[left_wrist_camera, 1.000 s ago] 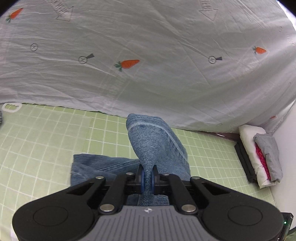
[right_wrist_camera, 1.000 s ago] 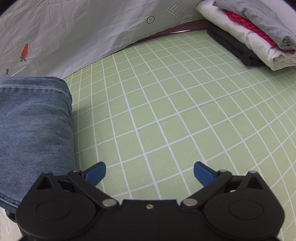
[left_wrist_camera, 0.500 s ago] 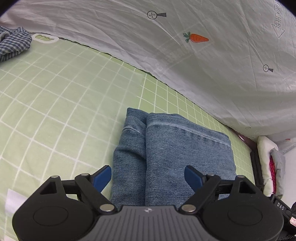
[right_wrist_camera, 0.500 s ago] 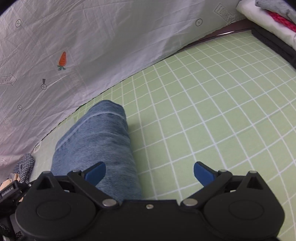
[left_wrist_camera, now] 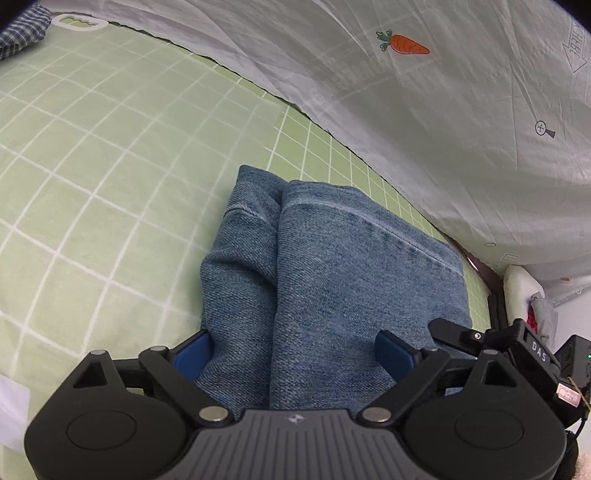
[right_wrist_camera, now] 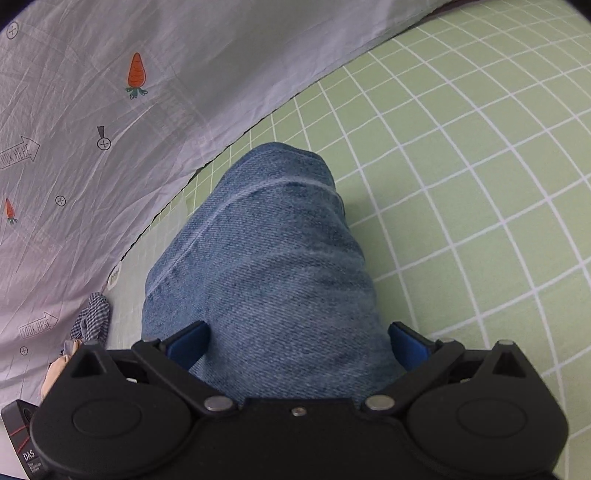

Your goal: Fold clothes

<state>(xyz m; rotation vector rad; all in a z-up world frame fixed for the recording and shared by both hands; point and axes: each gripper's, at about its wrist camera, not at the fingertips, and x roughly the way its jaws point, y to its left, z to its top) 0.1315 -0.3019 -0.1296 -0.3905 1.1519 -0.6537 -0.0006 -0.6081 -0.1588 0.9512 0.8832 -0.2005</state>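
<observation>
A pair of blue jeans (left_wrist_camera: 343,280) lies folded into a thick bundle on the green checked mat (left_wrist_camera: 110,166). My left gripper (left_wrist_camera: 293,354) is open, its blue fingertips (left_wrist_camera: 192,354) straddling the near end of the bundle. In the right wrist view the same jeans (right_wrist_camera: 273,258) fill the middle, and my right gripper (right_wrist_camera: 299,345) is open with one blue pad on each side of the denim. The right gripper's black body (left_wrist_camera: 480,343) shows at the right of the left wrist view, close beside the bundle. Whether the pads touch the cloth I cannot tell.
A white sheet with carrot prints (left_wrist_camera: 424,92) hangs along the mat's far edge. A stack of folded clothes (left_wrist_camera: 535,299) sits at the right. A blue checked garment (left_wrist_camera: 18,29) and a white plastic ring (left_wrist_camera: 79,24) lie at the far left. A hand (right_wrist_camera: 55,369) shows lower left.
The left gripper, shut on a raised fold of the jeans a second ago, has let go and opened. Both grippers have moved in over the folded bundle, which now sits between their fingers.
</observation>
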